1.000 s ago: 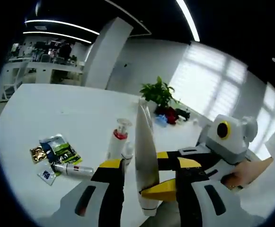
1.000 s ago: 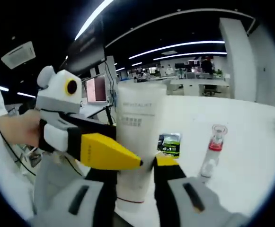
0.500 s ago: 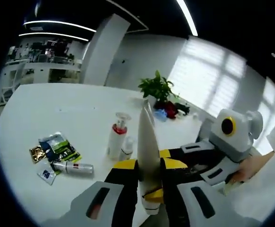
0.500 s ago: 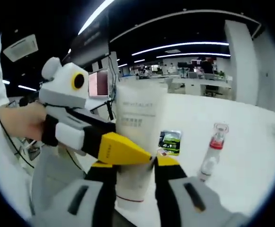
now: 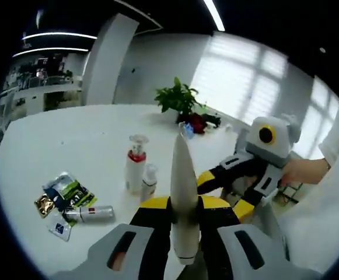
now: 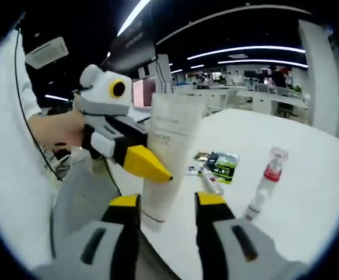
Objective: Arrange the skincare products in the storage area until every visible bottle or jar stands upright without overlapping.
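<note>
On the white worktop point(image 5: 52, 140), sachets point(image 5: 64, 192) and a small silver tube point(image 5: 90, 213) lie flat at left; right of them a red-collared pump bottle point(image 5: 135, 166) and a small white bottle point(image 5: 149, 182) stand upright. The left hand-held gripper point(image 5: 184, 205) is clamped on a white tube point(image 5: 183, 198), held upright with its crimped end up and cap down. The right hand-held gripper point(image 6: 167, 203) has its jaws apart just beside the tube.

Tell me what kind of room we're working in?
Probably an open-plan office: rows of desks under long ceiling light strips, a white table with a potted plant, and blinds on a big window.
</note>
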Available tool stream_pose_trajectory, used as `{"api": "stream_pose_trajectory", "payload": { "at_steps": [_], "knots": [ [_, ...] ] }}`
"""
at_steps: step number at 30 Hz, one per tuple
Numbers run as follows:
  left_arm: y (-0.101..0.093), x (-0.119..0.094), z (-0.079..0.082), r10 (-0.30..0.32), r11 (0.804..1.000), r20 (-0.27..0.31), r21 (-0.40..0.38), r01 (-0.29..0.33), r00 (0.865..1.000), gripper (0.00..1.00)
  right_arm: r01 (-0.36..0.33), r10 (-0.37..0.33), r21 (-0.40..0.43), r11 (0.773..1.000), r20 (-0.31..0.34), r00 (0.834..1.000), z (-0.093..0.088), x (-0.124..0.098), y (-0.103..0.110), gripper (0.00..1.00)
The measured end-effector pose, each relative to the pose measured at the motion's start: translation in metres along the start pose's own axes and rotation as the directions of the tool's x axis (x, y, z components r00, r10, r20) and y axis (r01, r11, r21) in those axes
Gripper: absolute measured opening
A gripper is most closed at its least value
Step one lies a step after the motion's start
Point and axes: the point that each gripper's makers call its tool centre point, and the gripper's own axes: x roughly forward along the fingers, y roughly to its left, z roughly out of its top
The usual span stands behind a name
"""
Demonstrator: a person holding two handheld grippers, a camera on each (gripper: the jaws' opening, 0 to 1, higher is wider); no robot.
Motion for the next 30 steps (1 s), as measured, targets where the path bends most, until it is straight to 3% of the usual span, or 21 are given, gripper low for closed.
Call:
{"api": "stream_pose_trajectory", "payload": {
  "at_steps": [3, 7, 11, 14, 17, 23, 27, 30],
  "knots": [
    [-0.005, -0.002, -0.005, -0.044, 0.998, -0.038, 0.038, 0.045, 0.998, 0.14, -0.037, 0.037, -0.021, 0.999, 0.000, 0.999, 0.014, -0.013, -0.008, 0.40],
    [-0.015, -0.001, -0.009, -0.102, 0.993, -0.048, 0.058, 0.105, 0.994, 0.14, -0.142, 0.143, -0.017, 0.990, 0.063, 0.988, 0.038, -0.016, -0.001, 0.41],
    [-0.029, 0.001, -0.011, -0.160, 0.983, -0.065, 0.084, 0.165, 0.985, 0.14, -0.269, 0.268, 0.023, 0.963, 0.042, 0.963, 0.040, -0.006, 0.013, 0.37],
    [-0.036, 0.000, -0.013, -0.192, 0.972, -0.087, 0.118, 0.201, 0.978, 0.14, -0.334, 0.334, -0.015, 0.942, 0.008, 0.943, 0.039, 0.000, 0.024, 0.32],
    [-0.039, -0.001, -0.015, -0.210, 0.966, -0.102, 0.132, 0.223, 0.972, 0.14, -0.391, 0.390, -0.047, 0.919, -0.029, 0.920, 0.039, 0.001, 0.032, 0.22],
    [-0.040, -0.003, -0.018, -0.226, 0.961, -0.114, 0.139, 0.241, 0.967, 0.14, -0.425, 0.418, -0.086, 0.901, -0.081, 0.905, 0.038, 0.003, 0.035, 0.18],
    [-0.040, -0.004, -0.020, -0.241, 0.950, -0.132, 0.170, 0.262, 0.961, 0.15, -0.472, 0.462, -0.151, 0.868, -0.099, 0.881, 0.040, 0.002, 0.044, 0.12],
    [-0.042, -0.004, -0.024, -0.243, 0.943, -0.157, 0.195, 0.271, 0.957, 0.16, -0.487, 0.468, -0.205, 0.849, -0.135, 0.873, 0.037, 0.003, 0.047, 0.10]
  ]
}}
